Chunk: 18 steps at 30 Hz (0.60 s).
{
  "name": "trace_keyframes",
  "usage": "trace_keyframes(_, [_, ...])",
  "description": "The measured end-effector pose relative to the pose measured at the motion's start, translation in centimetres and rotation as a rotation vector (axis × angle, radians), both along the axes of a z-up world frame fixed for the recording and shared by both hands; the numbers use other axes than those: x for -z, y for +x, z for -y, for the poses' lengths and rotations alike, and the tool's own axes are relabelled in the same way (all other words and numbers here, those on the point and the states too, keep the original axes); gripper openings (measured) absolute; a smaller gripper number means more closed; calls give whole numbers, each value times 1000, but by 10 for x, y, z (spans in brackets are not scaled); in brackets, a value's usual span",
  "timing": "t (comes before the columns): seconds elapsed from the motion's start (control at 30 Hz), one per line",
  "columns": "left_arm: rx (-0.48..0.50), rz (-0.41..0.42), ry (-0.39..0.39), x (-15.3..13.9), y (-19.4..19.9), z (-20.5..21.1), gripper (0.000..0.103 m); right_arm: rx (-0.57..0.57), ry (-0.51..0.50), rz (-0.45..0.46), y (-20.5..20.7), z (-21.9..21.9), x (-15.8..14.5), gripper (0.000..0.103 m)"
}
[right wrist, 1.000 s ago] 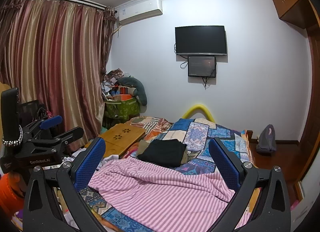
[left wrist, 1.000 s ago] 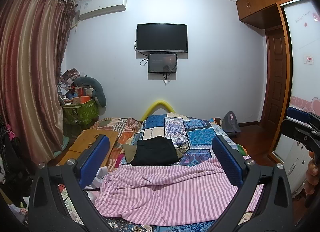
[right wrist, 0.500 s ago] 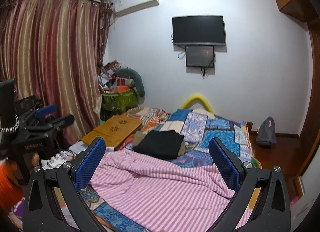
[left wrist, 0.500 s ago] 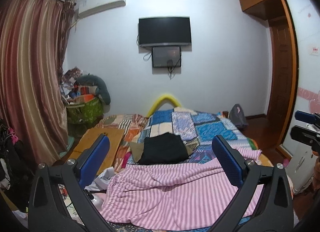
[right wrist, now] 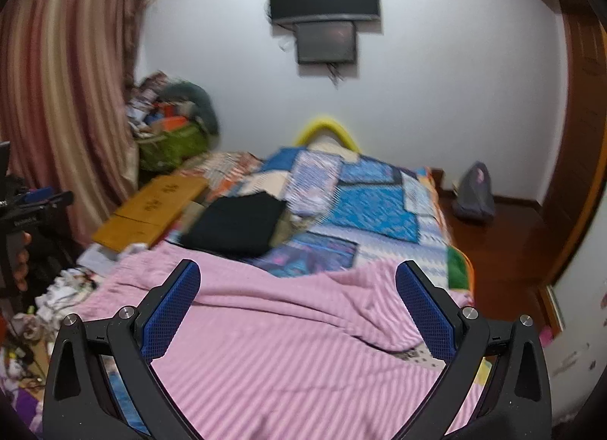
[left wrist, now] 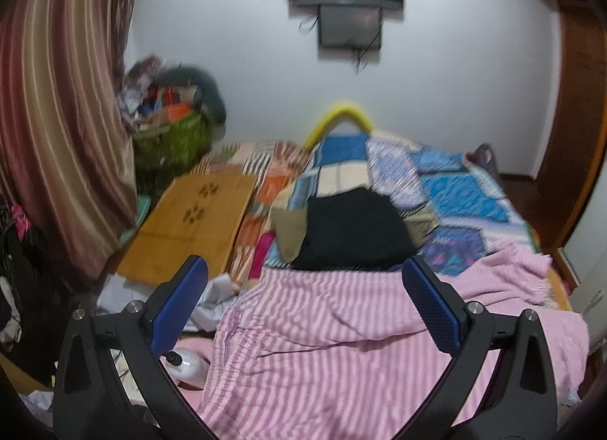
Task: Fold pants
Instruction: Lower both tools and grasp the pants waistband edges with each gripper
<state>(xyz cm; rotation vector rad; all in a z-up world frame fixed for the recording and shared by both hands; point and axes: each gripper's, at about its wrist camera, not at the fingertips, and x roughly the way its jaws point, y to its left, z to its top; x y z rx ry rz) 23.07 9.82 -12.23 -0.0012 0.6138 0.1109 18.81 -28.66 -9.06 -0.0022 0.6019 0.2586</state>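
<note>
Pink-and-white striped pants (left wrist: 341, 345) lie spread and wrinkled across the near end of the bed, their gathered waistband at the left. In the right wrist view the same pants (right wrist: 303, 345) fill the foreground. My left gripper (left wrist: 303, 288) hangs open above the waistband side, nothing between its blue pads. Over the leg side my right gripper (right wrist: 297, 288) is open too and holds nothing. At the left edge of the right wrist view the left gripper (right wrist: 38, 201) shows in a hand.
Folded black clothes (left wrist: 353, 235) rest on olive fabric just beyond the pants, on a patchwork quilt (left wrist: 455, 189). A wooden lap desk (left wrist: 193, 223) lies to the left, with clutter (right wrist: 57, 296) below it. A grey bag (right wrist: 474, 193) sits on the wooden floor at right.
Both grippers have tilted down and moved closer to the bed, so the pants fill more of each view. Both jaws stayed open.
</note>
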Motion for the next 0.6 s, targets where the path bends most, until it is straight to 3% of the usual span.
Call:
trace_keyframes(0.2, [-44, -139, -21, 63, 69, -26, 103, 50, -90, -81, 39, 24, 27, 103])
trace_keyframes(0.4, [-84, -273, 0, 120, 134, -46, 103, 140, -107, -158, 73, 56, 57, 103])
trace_keyframes(0.53, [-112, -372, -24, 153, 172, -65, 87, 171, -89, -225, 100, 71, 84, 102])
trace_keyframes(0.6, [-130, -421, -70, 172, 189, -76, 86, 164, -85, -267, 115, 71, 99, 98])
